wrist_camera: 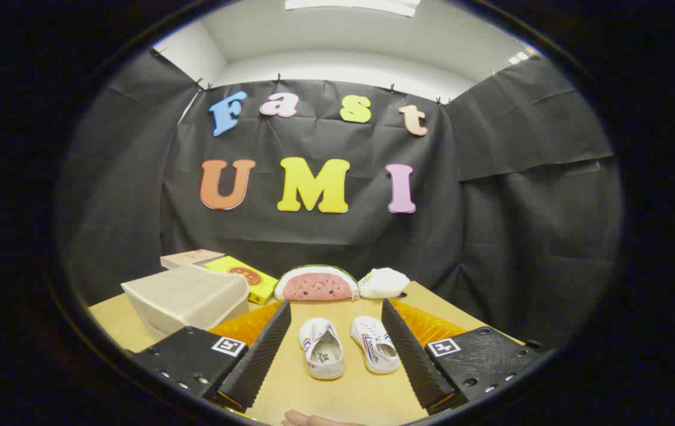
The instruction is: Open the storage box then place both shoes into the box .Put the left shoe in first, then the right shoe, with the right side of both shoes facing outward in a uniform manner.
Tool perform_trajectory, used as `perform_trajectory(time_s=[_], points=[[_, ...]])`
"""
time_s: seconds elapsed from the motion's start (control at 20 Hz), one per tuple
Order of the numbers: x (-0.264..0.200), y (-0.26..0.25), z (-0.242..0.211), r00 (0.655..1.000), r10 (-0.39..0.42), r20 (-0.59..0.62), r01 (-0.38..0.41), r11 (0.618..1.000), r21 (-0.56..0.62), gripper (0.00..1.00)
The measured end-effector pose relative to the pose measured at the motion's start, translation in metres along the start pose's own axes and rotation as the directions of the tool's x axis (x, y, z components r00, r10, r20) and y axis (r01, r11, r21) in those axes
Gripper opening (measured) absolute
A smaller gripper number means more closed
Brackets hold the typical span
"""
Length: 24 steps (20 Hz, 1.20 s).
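Two small white shoes with red and blue stripes lie side by side on the wooden table, just ahead of and between my fingers: one shoe to the left, the other shoe to the right. A beige storage box with its lid down sits beyond my left finger. My gripper is open, held above the table with nothing between the ribbed black fingers.
A watermelon-slice plush and a white pouch lie at the table's back edge. A yellow box and a tan box sit behind the storage box. A fingertip shows at the table's near edge.
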State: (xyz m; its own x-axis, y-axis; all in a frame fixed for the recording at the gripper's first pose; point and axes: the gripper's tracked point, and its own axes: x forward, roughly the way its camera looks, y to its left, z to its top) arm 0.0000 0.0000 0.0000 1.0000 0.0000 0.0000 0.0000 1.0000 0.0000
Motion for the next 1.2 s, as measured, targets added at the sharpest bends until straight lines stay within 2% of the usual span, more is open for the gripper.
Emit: perform_trajectory(time_s=[0.65,1.05,1.2], points=[[-0.002,0.006,-0.009,0.999,0.036,-0.006,-0.036,0.999,0.018,0.95],[0.012,-0.002,-0.027,1.0,0.019,-0.017,-0.019,1.0,0.004,0.95],[0.026,0.011,-0.036,0.995,0.085,-0.047,-0.083,0.995,0.05,0.95]])
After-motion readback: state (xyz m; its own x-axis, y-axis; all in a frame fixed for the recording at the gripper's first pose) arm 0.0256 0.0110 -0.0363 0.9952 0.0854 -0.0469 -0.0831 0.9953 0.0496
